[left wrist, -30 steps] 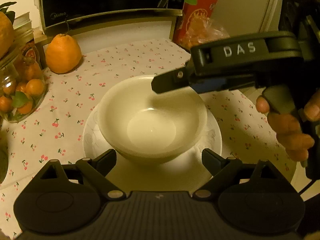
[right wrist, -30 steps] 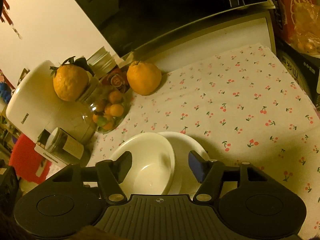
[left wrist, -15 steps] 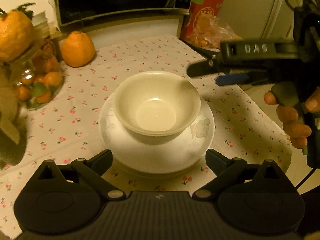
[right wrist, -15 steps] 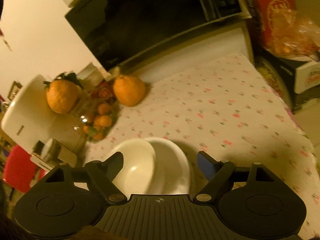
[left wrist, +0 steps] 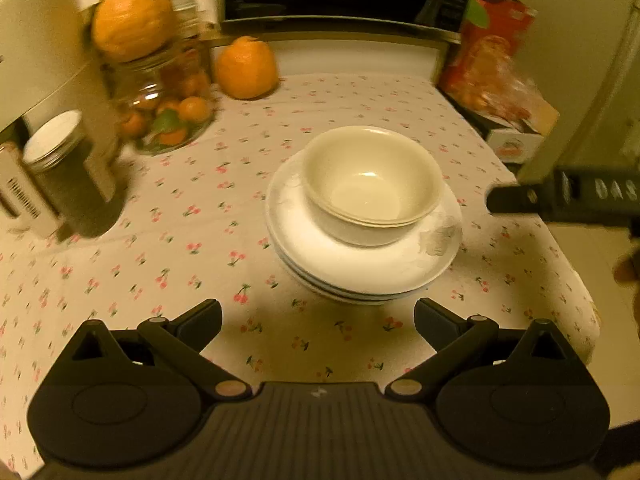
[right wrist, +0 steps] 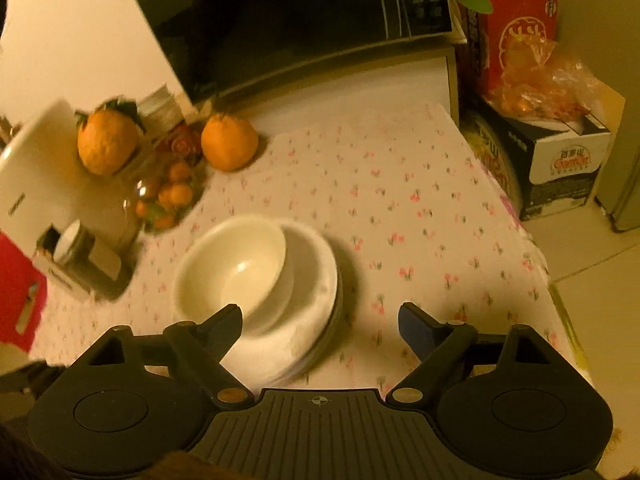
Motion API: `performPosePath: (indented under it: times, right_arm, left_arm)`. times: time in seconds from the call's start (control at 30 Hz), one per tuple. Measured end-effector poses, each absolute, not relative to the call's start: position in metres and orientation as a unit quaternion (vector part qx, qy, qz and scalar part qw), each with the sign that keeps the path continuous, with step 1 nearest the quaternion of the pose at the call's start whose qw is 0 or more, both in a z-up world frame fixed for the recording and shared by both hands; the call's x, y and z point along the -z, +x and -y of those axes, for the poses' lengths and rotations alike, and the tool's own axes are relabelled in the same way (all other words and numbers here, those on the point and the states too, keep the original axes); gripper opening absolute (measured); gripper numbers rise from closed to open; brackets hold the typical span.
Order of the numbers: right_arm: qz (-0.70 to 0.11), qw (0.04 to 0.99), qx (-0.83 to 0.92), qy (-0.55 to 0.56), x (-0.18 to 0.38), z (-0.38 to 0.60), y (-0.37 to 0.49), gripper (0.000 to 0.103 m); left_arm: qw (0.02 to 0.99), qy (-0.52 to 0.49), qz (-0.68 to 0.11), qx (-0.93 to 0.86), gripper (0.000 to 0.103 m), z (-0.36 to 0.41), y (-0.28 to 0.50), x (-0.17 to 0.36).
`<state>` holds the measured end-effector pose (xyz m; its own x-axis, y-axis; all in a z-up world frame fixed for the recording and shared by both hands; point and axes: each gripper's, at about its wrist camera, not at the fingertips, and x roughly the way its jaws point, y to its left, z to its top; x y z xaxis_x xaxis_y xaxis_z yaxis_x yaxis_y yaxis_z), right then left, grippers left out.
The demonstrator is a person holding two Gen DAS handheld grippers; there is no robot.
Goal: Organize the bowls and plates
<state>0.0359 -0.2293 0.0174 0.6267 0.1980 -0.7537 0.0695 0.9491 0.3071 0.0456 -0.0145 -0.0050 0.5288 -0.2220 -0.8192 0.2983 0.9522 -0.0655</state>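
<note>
Nested cream bowls [left wrist: 370, 186] sit on a stack of white plates [left wrist: 360, 268] in the middle of the cherry-print tablecloth. The bowls [right wrist: 236, 266] and plates [right wrist: 316, 300] also show in the right wrist view. My left gripper [left wrist: 318, 320] is open and empty, held back above the cloth in front of the stack. My right gripper [right wrist: 320, 322] is open and empty, above and to the right of the stack; one of its fingers [left wrist: 516, 200] shows at the right edge of the left wrist view.
A glass jar of small oranges [left wrist: 168, 108] with a large orange [left wrist: 134, 18] on top stands at the back left, beside a dark jar [left wrist: 68, 168] and a white appliance [left wrist: 36, 40]. Another orange [left wrist: 246, 66], a microwave [right wrist: 304, 20] and boxes [right wrist: 560, 156] stand behind and to the right.
Both grippers have pulled back and up from the stack. The right gripper has moved off to the right, clear of the bowls. The bowls and plates have stayed put.
</note>
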Motion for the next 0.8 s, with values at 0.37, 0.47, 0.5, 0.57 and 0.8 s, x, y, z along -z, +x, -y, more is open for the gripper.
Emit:
performPosePath:
  times: [0.37,0.47,0.5,0.57,0.8]
  right_arm:
    - [-0.451,0.885,-0.021,0.110,-0.008,0.212,0.008,0.093]
    - [-0.454,0.884,-0.015,0.105,-0.007,0.208,0.008,0.093]
    - [-0.456,0.884,-0.014,0.105,-0.007,0.207,0.008,0.093]
    - [-0.457,0.884,-0.015,0.103,-0.008,0.204,0.009,0.093]
    - [-0.448,0.891,-0.020,0.069,-0.012,0.190,0.007,0.097]
  left_arm:
    - [0.875,0.006,-0.475,0.093,0.103,0.013,0.036,0.008]
    - [0.876,0.015,-0.475,0.084,0.103,0.016,0.032,0.009]
    - [0.876,0.019,-0.475,0.083,0.103,0.018,0.031,0.009]
    - [0.875,0.019,-0.476,0.082,0.103,0.018,0.030,0.010]
    - [0.881,0.034,-0.467,0.067,0.103,0.023,0.022,0.006]
